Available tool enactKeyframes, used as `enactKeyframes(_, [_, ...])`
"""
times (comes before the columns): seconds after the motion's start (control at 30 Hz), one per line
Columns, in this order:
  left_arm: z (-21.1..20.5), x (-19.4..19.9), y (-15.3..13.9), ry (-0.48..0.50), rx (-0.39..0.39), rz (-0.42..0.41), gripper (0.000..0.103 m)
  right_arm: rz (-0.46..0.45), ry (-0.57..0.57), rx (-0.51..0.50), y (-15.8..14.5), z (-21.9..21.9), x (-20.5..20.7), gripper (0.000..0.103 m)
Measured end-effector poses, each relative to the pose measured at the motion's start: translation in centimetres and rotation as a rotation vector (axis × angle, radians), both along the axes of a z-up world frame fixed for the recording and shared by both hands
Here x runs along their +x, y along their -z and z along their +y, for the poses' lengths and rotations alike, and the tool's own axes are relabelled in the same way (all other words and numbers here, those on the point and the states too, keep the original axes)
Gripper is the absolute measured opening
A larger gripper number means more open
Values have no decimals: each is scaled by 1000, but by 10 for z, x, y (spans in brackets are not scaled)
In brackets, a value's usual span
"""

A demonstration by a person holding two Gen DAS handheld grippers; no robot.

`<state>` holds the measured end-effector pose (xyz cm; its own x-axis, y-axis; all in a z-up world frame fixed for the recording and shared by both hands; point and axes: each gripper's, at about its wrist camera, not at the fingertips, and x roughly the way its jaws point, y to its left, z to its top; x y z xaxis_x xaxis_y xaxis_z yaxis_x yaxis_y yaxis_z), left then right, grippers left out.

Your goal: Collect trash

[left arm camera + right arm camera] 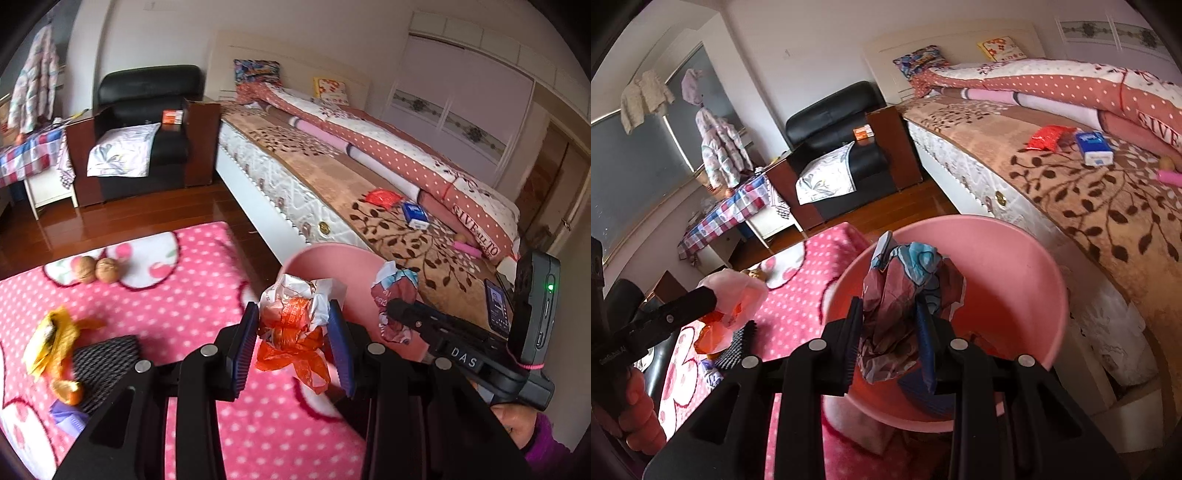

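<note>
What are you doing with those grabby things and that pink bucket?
Picking up trash. The left gripper is shut on a crumpled orange and white wrapper beside the round pink plastic bin. The right gripper holds a crumpled maroon and blue wrapper over the bin.

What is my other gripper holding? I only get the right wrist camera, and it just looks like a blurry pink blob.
Observer: The left gripper is shut on a crumpled orange-and-white wrapper.
Operator: Is there more trash on the rug?
Observer: Yes, a yellow wrapper lies on the pink rug, to the left of that gripper.
Operator: Anything else?
Observer: Two walnuts sit side by side, farther off on the rug.
</note>
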<state>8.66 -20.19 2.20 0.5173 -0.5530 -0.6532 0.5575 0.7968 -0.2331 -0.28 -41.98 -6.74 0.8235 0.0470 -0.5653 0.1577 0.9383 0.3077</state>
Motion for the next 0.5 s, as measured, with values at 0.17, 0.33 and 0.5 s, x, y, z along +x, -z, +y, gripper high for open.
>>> enactKeyframes(0.17, [-26,4,13,34,25,27,37,9,16,10,6,-11,-3,29])
enactKeyframes(0.33, [-42,8,25,50,49,49,37,20,28,16,11,-17,-4,29])
enactKeyframes(0.5, [-52,11,34,56,62,67,38,31,37,23,17,-23,-4,29])
